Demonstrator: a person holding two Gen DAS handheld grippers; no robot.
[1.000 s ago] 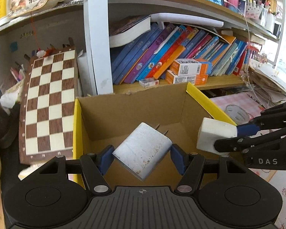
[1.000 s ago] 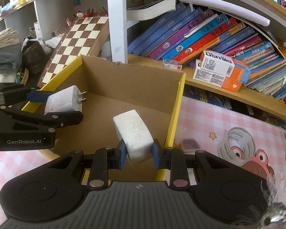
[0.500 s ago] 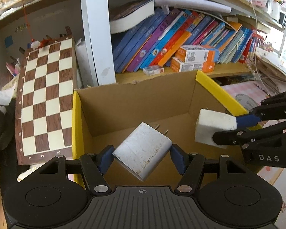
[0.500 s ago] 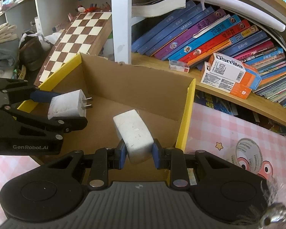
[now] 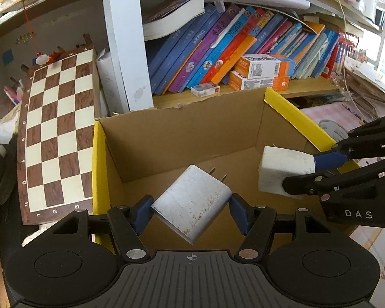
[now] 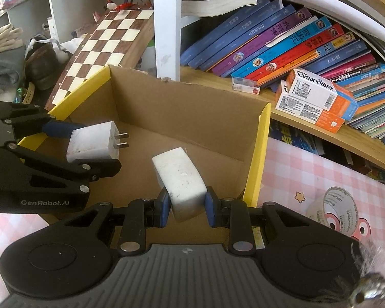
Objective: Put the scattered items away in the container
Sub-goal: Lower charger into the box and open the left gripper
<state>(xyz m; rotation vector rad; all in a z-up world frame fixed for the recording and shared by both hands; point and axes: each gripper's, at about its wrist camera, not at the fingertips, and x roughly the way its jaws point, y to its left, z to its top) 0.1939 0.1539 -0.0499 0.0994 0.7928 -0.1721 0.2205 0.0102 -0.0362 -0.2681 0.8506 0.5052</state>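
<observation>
Left hand-held gripper [image 5: 191,206] is clamped on a scuffed white two-pin plug adapter [image 5: 191,202], held tilted above the floor of the open brown cardboard box with yellow-edged flaps [image 5: 182,138], centre of the left wrist frame. Right hand-held gripper [image 6: 184,206] is clamped on a plain white rectangular block [image 6: 179,179], also over the box interior, lower centre of its frame. Compared with a second ago, both loads have advanced from near the box's rim to well inside its walls; neither is released. Judgement: placement is imminent, and opening both would drop each item in. Box interior appears otherwise bare. Behind it, upper frame, a wooden shelf [image 6: 320,128] carries leaning books [image 6: 269,48]; a chessboard [image 5: 56,128] leans at left. A pink checked bench [image 6: 308,179] lies at right.
</observation>
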